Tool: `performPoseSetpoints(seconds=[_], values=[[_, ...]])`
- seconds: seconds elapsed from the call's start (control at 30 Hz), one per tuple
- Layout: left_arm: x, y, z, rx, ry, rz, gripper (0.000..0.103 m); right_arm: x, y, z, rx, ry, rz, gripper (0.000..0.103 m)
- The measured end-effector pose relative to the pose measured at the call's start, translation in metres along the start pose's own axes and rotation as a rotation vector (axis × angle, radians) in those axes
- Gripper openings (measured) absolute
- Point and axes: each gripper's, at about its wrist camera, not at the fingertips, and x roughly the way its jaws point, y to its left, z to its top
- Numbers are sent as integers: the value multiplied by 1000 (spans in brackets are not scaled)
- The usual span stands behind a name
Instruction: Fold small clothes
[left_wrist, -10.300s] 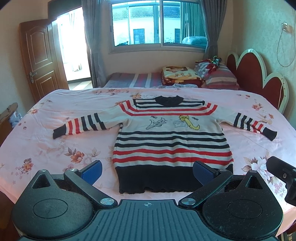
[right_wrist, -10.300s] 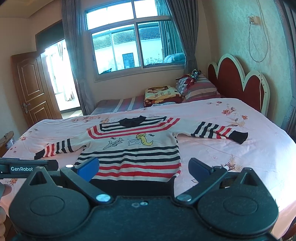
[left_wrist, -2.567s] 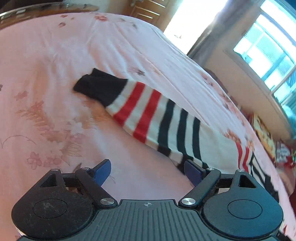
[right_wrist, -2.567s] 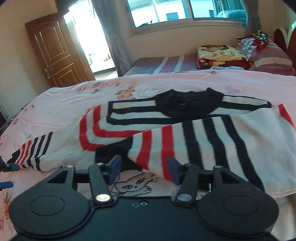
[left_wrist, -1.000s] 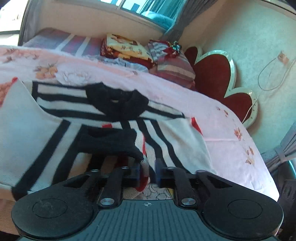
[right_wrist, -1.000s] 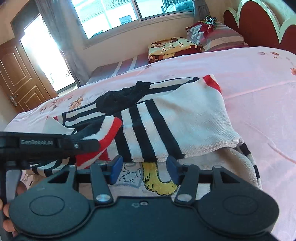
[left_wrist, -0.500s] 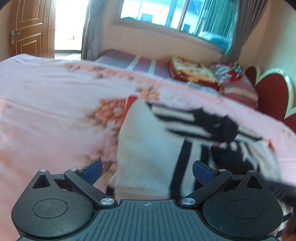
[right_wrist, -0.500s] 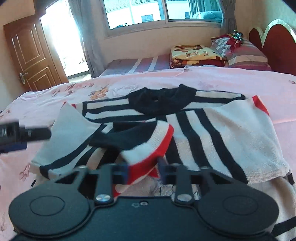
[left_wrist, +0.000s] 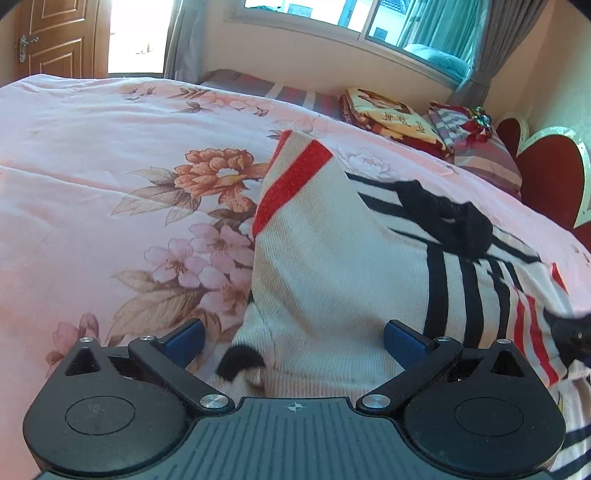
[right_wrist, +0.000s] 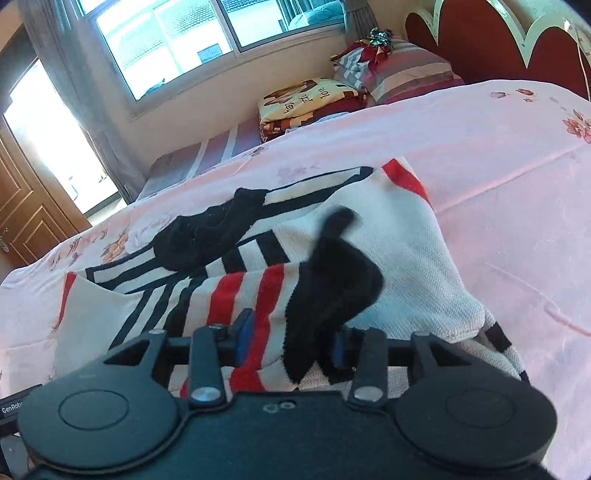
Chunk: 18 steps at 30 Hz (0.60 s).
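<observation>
Now | left gripper (left_wrist: 293, 338) fingers spread over sweater (left_wrist: 332, 266) | right gripper (right_wrist: 288, 338) fingers pinching sleeve cuff (right_wrist: 328, 295) | pillows (right_wrist: 399, 66) beyond

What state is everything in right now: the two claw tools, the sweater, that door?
left gripper: open, holding nothing.
right gripper: shut on the sleeve.
sweater: partly folded, both sleeves across its front.
door: closed.
bed: covered by a pink floral sheet.

Bedspread (left_wrist: 92, 177): pink, floral print, spread across the near and middle scene
Folded blanket (right_wrist: 306, 98): yellow and red, far, below the window
Striped pillows (right_wrist: 402, 70): far right, beside the headboard
Headboard (right_wrist: 491, 40): red, scalloped, far right
Window (right_wrist: 207, 40): far wall
Door (left_wrist: 59, 40): wooden, far left
</observation>
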Motion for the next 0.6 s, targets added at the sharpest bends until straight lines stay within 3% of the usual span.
performPoseSetpoints(seconds=[0.03,0.07,0.1,0.13,0.23,0.37,0.4,0.43,0.6], values=[[2,2,5,-17,-7,-4,95,0,-3,2,16,-7,-4,21],[4,4,9,-32,-13,-2,86,-2,-7,5,27,-18,-8,17],[8,5,14,-45,-11,-3,75,-4,-10,7,21,-40,-18,14],[11,8,19,-65,-13,-9,70,-6,-11,9,7,-54,-29,15],[24,12,33,-101,-19,-8,69,-3,-14,15,-39,-47,-35,14],[39,7,44,-76,-32,6,69,1,-13,17,-66,-29,-6,15],[42,7,46,-86,-42,5,58,1,-10,16,-82,-36,-12,13],[44,9,48,-104,-45,-1,34,1,-8,16,-97,-41,-11,7],[50,18,60,-180,-78,4,23,-17,14,29,-190,-158,22,7]])
